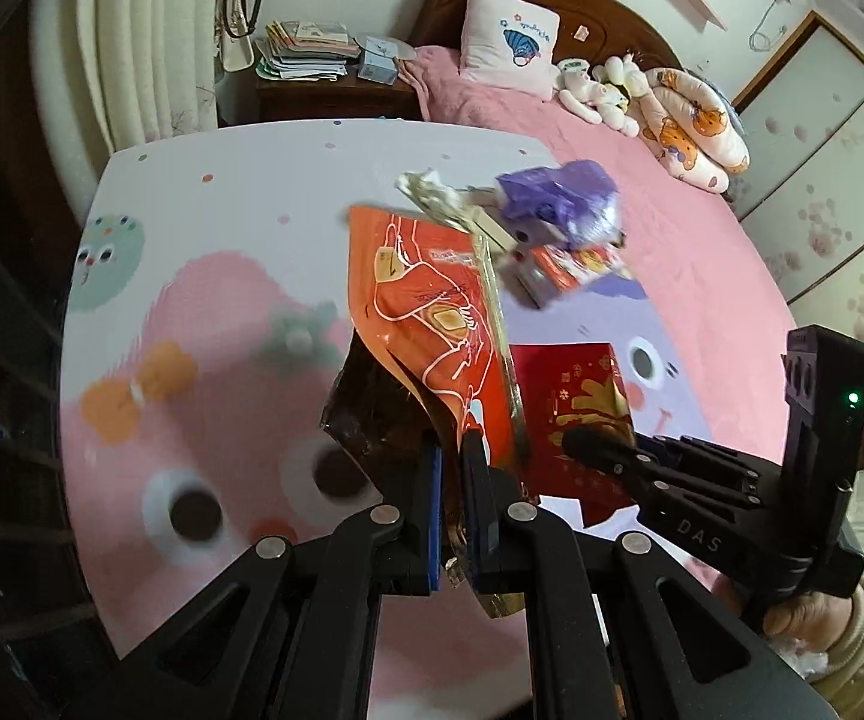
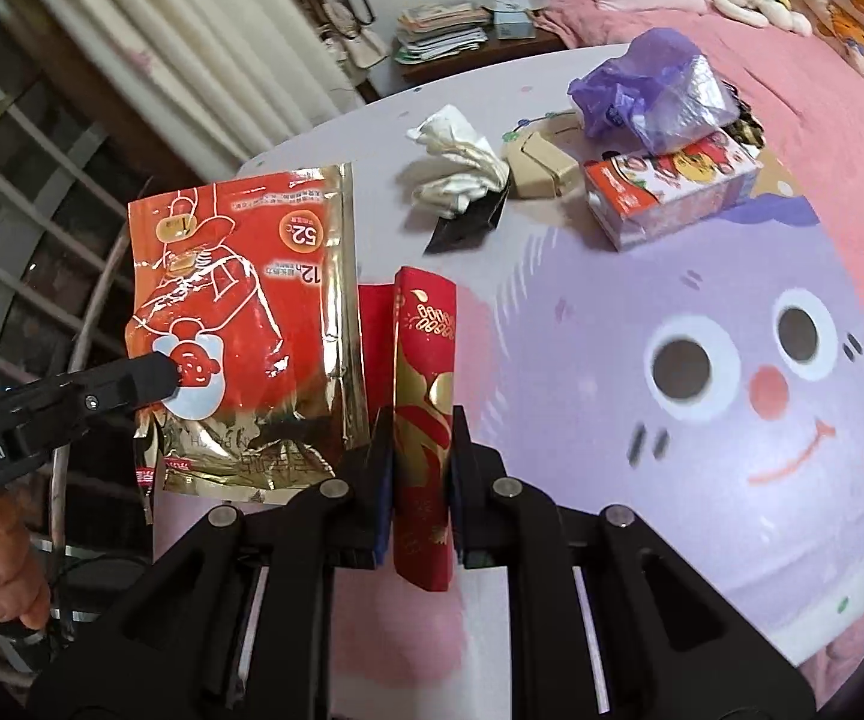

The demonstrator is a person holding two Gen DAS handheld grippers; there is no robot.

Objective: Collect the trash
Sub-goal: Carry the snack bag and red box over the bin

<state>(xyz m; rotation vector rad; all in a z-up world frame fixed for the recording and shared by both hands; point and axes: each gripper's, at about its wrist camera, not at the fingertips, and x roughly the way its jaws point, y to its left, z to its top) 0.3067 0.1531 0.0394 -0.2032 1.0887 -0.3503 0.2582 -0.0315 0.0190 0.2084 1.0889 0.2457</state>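
My left gripper [image 1: 451, 450] is shut on an orange and gold foil packet [image 1: 432, 294], held upright above the table; the packet also shows in the right wrist view [image 2: 240, 312] with the left fingers [image 2: 150, 375] on it. My right gripper [image 2: 420, 438] is shut on a red and gold envelope [image 2: 423, 372], which also shows in the left wrist view [image 1: 576, 396] beside the right gripper [image 1: 582, 447]. On the table lie a purple plastic bag [image 2: 648, 90], a red snack box [image 2: 672, 186], a crumpled white tissue [image 2: 456, 162] and a small tan box [image 2: 540, 165].
The round table [image 2: 672, 420] has a cartoon-face cover in pink and lilac. A pink bed [image 1: 642, 180] with pillows and plush toys stands behind it. A nightstand [image 1: 324, 90] with stacked papers is at the back left. A metal rail [image 2: 24, 192] is at the left.
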